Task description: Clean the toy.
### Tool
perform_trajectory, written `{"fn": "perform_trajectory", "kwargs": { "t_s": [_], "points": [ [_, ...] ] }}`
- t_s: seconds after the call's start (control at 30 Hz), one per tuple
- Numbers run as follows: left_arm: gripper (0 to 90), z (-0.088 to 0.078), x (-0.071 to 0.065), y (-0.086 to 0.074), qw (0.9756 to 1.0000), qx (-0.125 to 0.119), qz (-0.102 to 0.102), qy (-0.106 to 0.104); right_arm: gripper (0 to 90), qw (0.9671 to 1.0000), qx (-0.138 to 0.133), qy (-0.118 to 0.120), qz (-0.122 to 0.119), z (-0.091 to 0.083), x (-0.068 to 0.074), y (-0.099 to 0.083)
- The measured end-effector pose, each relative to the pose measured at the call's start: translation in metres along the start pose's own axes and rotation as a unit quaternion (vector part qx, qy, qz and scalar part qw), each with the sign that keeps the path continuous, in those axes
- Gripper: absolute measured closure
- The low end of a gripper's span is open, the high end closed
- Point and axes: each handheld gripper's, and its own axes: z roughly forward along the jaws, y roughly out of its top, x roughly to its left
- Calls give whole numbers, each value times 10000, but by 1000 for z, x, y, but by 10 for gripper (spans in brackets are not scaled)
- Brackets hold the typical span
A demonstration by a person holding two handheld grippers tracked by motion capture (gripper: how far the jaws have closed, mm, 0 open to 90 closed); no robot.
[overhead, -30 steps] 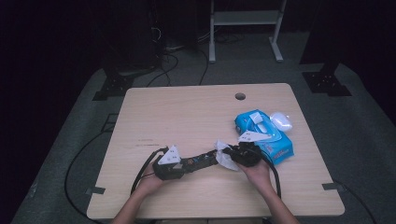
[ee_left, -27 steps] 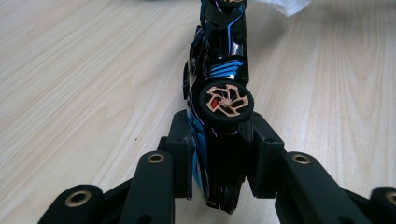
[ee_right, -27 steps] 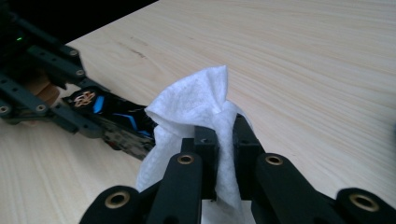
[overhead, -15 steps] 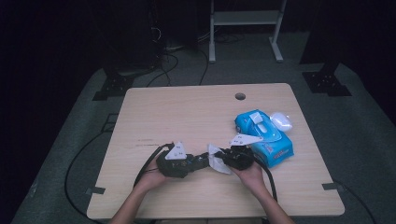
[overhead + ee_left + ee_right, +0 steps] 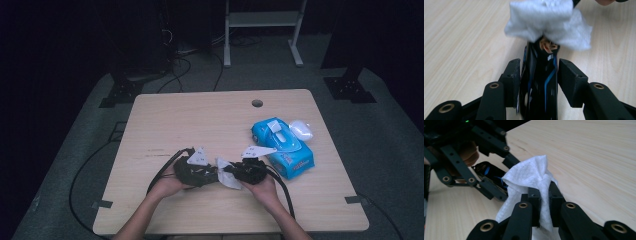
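**Wipe meeting dark object near the table's front edge**

The table [image 5: 200, 125] is carrying everything, largest first. At about 3 o'clock from its centre, a blue wipes pack [image 5: 285, 147] is lying flat, with a white lid [image 5: 301, 129] touching its far right corner. At about 6 o'clock, the 2 grippers are facing each other. The left gripper [image 5: 539, 72] is having its jaws just opening; they are standing spread, with a dark, blue-striped object [image 5: 540, 82] between them, the right pad clear of it, the left one too close to tell. The right gripper [image 5: 544, 195] is pinching a white wipe [image 5: 529, 175] tightly, pressing it against the object's tip.
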Motion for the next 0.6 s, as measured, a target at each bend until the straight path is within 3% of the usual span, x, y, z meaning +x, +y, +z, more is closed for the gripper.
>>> {"fn": "perform_trajectory", "kwargs": {
  "t_s": [0.3,0.53,0.6],
  "points": [
    [542,8,1,6,9987,510,55,-7,834,9997,-27,-211,155,-8,-10,-4],
    [531,21,-2,16,9953,956,122,56,834,9996,45,-140,231,-4,-10,-8],
    [555,24,-1,18,9949,1007,56,-60,834,9996,81,-71,275,-3,-11,-9]
  ]
}}
